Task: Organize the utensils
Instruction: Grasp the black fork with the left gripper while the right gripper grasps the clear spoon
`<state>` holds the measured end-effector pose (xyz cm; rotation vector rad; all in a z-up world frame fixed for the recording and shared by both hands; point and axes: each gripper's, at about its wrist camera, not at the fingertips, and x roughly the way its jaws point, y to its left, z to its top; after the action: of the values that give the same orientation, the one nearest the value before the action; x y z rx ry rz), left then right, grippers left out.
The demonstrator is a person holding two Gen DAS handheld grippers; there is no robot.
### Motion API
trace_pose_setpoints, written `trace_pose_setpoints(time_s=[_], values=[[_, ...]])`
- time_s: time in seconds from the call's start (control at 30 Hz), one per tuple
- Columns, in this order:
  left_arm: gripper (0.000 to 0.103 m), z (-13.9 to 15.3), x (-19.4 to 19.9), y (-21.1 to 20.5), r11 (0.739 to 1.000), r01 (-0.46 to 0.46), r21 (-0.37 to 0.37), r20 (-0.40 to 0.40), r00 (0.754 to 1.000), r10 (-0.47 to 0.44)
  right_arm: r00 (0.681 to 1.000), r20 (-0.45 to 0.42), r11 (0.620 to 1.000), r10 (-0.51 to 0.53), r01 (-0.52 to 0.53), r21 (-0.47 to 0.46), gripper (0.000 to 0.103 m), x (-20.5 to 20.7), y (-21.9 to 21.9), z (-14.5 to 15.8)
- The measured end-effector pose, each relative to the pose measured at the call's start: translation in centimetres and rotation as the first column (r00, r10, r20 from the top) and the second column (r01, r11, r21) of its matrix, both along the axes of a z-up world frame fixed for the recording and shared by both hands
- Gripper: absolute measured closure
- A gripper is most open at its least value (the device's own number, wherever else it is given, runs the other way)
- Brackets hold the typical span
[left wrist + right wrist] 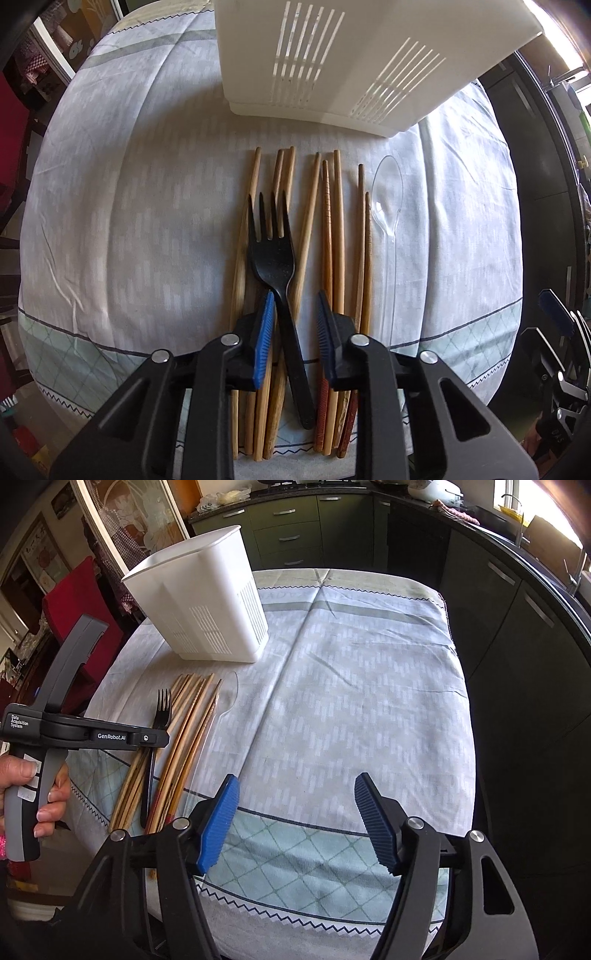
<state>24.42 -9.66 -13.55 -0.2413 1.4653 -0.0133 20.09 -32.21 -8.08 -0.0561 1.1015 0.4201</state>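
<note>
A black plastic fork [275, 258] lies on top of several wooden chopsticks [334, 236] on the tablecloth, tines toward a white slotted utensil holder [332, 62]. A clear plastic spoon [386, 206] lies to their right. My left gripper [295, 306] is open, its blue pads on either side of the fork's handle; the left pad is close to it, and I cannot tell if it touches. In the right wrist view the fork [160, 716], chopsticks [184, 734], spoon [225, 701] and holder [207, 605] sit at left. My right gripper [295, 812] is open and empty over the cloth.
The table wears a pale blue-grey patterned tablecloth [351, 686] with a green checked border. Dark kitchen cabinets [498, 646] stand to the right and behind. A red chair [85, 602] stands at the far left. The table's near edge runs just below the utensils' handles.
</note>
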Motion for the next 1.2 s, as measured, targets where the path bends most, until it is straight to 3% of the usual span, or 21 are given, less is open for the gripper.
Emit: trace_pose_setpoints(time_s=[0.1,0.3,0.6,0.83,0.93,1.07,1.2], values=[[0.095,-0.2,0.2,-0.2,1.000,0.016,-0.011,-0.005,1.000,-0.016,1.000,-0.011,1.000,0.001,-0.001,-0.001,0.043,0.2,0.2,-0.2],[0.095,-0.2,-0.2,-0.5,0.999,0.053,-0.009,0.029,0.998,-0.052,0.999,-0.041,1.000,0.018,-0.019,-0.004,0.043,0.5,1.4,-0.8],[0.095,2.5,-1.5,1.9,0.998,0.061,-0.033,0.157,0.986,-0.055,0.996,-0.085,0.998,0.042,-0.045,-0.042,0.046,2.2,4.7,-1.8],[0.095,6.2,-3.8,4.3,0.998,0.063,-0.028,0.315,0.948,-0.051,0.976,-0.214,0.999,0.047,-0.052,-0.015,0.065,5.7,8.5,-4.4],[0.095,7.6,-4.8,5.1,0.997,0.071,-0.017,0.376,0.925,-0.059,0.972,-0.232,0.997,0.040,-0.052,-0.049,0.073,6.7,10.0,-5.1],[0.095,8.9,-5.8,6.1,0.997,0.079,-0.006,0.434,0.898,-0.068,0.967,-0.251,0.997,0.037,-0.054,-0.061,0.077,7.4,11.6,-5.3],[0.095,9.2,-6.3,6.9,0.996,0.083,-0.015,0.450,0.891,-0.067,0.965,-0.260,0.994,0.035,-0.060,-0.091,0.082,7.5,13.1,-5.5]])
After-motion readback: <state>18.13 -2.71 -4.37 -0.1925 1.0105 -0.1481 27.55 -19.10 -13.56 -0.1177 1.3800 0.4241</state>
